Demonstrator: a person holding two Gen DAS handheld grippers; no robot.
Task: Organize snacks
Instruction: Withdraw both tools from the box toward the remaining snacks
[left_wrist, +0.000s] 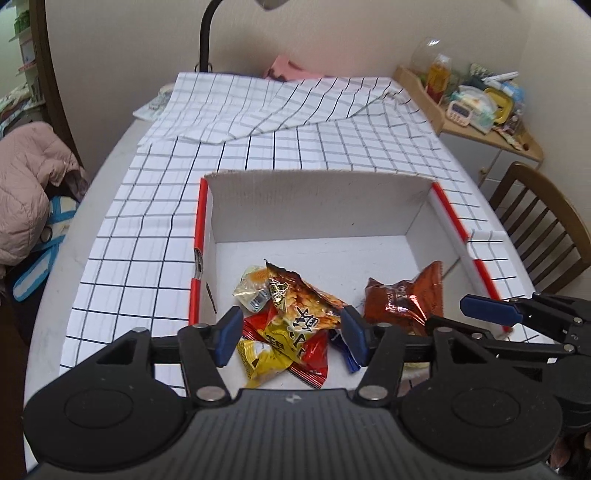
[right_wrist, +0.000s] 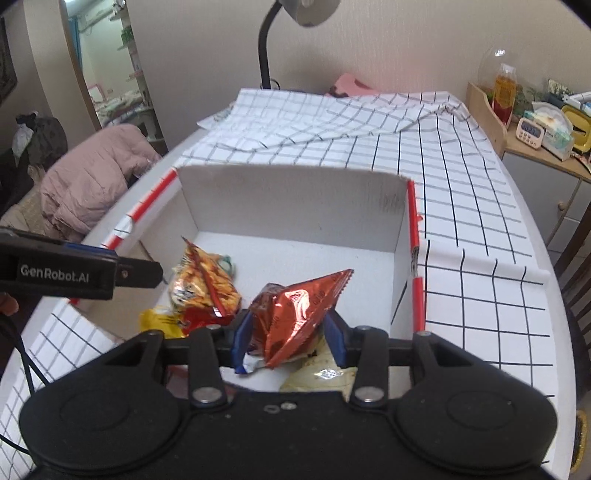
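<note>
Crinkled foil packets (left_wrist: 295, 317) in white cardboard box (left_wrist: 317, 206)

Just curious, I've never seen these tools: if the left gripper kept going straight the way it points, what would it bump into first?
Probably the orange snack bag lying between the left gripper's open fingers, atop the pile in the white box. Depth is hard to judge.
</note>
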